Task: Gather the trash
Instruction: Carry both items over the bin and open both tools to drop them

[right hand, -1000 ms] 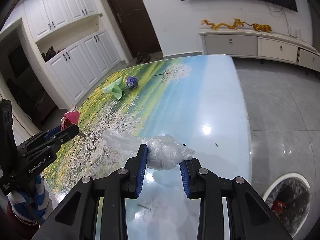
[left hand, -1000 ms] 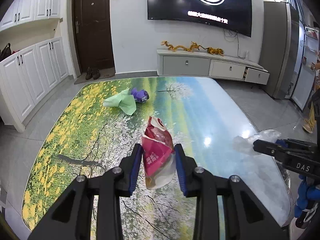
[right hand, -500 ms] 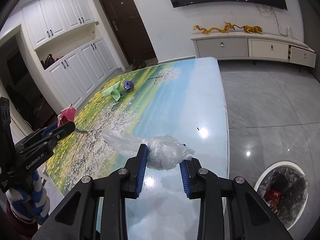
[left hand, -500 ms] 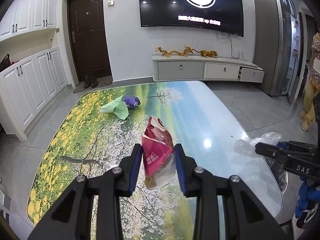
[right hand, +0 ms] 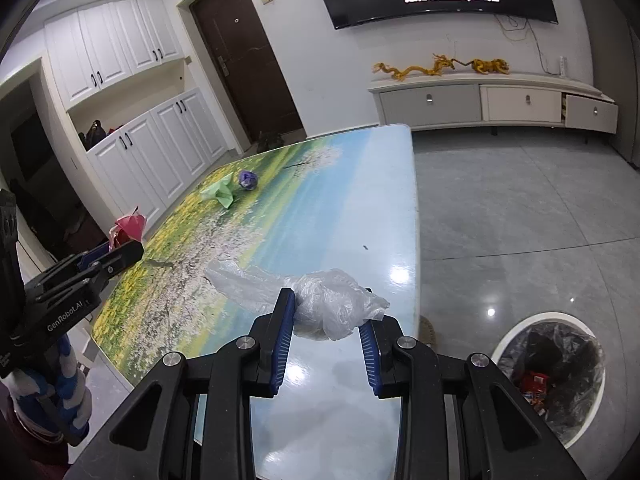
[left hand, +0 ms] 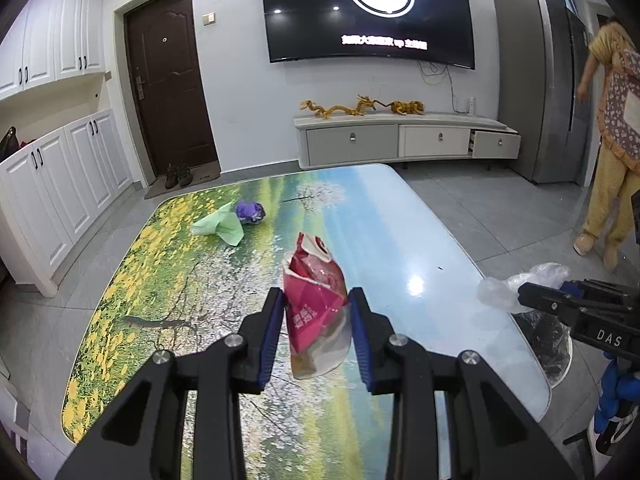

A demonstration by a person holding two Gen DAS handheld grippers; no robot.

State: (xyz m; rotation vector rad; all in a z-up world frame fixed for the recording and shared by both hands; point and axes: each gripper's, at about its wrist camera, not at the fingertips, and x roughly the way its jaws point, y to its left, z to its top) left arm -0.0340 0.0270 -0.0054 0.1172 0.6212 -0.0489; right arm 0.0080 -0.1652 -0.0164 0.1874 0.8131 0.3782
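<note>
My left gripper [left hand: 318, 332] is shut on a crumpled pink snack wrapper [left hand: 314, 304], held above the landscape-printed table [left hand: 380, 216]. My right gripper [right hand: 326, 326] is shut on a wad of clear plastic film [right hand: 328, 308], over the table's right edge [right hand: 414, 208]. A white bin with a black liner [right hand: 550, 376] stands on the floor to the right, with some trash inside. Farther back on the table lie a green bag [left hand: 220, 226] and a purple crumpled piece [left hand: 250, 211] side by side. In the left wrist view the right gripper [left hand: 532, 298] shows at the right, holding the film.
A person in yellow patterned clothes [left hand: 612, 136] stands by the grey fridge [left hand: 540, 80] at far right. White cabinets [left hand: 52, 184] line the left wall. A TV console [left hand: 404, 140] sits under the screen behind the table. Grey tiled floor [right hand: 520, 216] spreads right of the table.
Both grippers have drawn back and risen a little with their trash still held. More of the table and room shows, and the bin has come further into the right wrist view.
</note>
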